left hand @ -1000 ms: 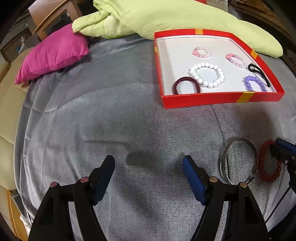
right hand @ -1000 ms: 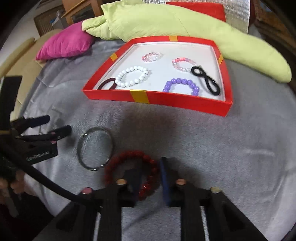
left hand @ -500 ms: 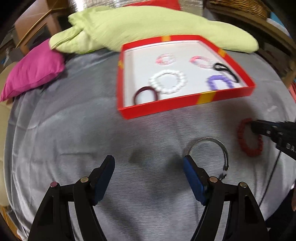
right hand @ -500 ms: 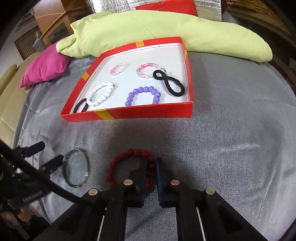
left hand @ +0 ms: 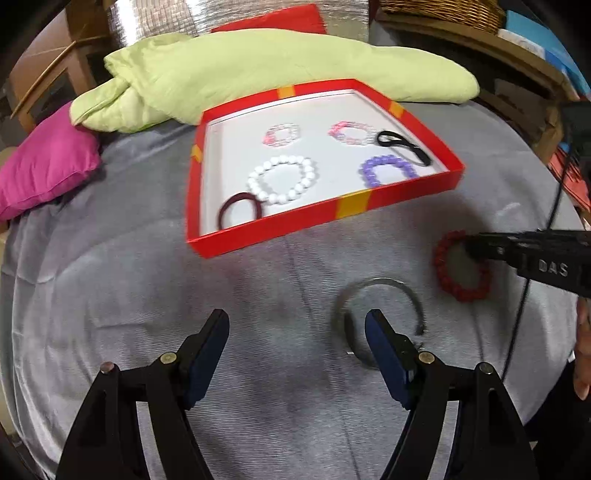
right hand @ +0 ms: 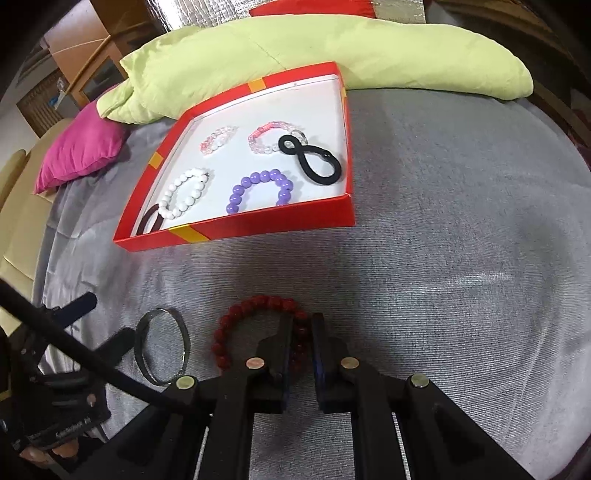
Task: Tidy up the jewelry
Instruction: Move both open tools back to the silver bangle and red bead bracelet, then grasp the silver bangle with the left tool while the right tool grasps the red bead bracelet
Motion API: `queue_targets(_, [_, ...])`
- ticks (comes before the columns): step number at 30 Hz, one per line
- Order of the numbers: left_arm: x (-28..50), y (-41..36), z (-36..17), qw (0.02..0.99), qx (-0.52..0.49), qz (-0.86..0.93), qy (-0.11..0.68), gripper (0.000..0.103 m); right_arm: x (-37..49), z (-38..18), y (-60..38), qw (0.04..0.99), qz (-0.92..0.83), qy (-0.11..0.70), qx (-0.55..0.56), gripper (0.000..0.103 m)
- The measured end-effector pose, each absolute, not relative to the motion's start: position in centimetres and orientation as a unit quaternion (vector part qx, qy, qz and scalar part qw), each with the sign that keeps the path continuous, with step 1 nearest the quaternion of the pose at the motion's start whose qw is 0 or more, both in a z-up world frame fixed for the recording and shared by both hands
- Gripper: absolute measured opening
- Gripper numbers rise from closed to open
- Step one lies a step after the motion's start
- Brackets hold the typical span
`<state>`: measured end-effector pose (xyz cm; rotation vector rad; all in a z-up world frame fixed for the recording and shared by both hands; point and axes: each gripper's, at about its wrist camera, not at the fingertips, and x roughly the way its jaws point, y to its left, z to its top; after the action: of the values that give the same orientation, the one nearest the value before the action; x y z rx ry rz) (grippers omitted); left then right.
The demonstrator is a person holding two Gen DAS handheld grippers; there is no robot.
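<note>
A red bead bracelet [right hand: 255, 302] lies on the grey cloth, and my right gripper [right hand: 302, 325] is shut on its right side. In the left wrist view the same bracelet [left hand: 465, 293] shows with the right gripper [left hand: 476, 247] reaching in from the right. A silver bangle [left hand: 384, 282] lies flat beside it. My left gripper [left hand: 297, 325] stands open just above the cloth, its right finger over the bangle's left part. From the right wrist the bangle [right hand: 181, 328] sits left of the bracelet. The red tray [left hand: 354, 206] holds several bracelets and hair ties.
A light green quilt [right hand: 332, 48] lies behind the tray [right hand: 236, 229], and a pink pillow [left hand: 48, 166] sits at the far left. A wicker basket [left hand: 439, 11] and wooden furniture stand beyond. A black cable [left hand: 517, 332] and a person's hand [left hand: 583, 354] are at the right edge.
The right jaws have closed onto the red bead bracelet. The left gripper has shifted right, so the silver bangle now lies under its right finger. Both views have rolled.
</note>
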<state>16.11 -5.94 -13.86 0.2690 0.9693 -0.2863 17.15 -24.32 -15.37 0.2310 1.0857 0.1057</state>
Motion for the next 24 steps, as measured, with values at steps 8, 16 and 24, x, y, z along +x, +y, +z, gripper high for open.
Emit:
queue_targets(8, [15.6,-7.6,-14.4,0.857,0.104,-0.178,0.473,0.077,17.2,-15.4,-24.8,0.847,0.044,0.516,0.117,0.012])
queue_targets(16, [15.9,-8.4,-15.9,0.842,0.096,-0.191,0.495,0.077,17.2,-15.5,-24.9,0.846,0.043,0.518,0.122,0.013])
queue_targets(24, [16.0,-7.9,-16.5,0.841,0.09,-0.19,0.498,0.083,17.3,-15.5,-24.8,0.846,0.041,0.518,0.122,0.013])
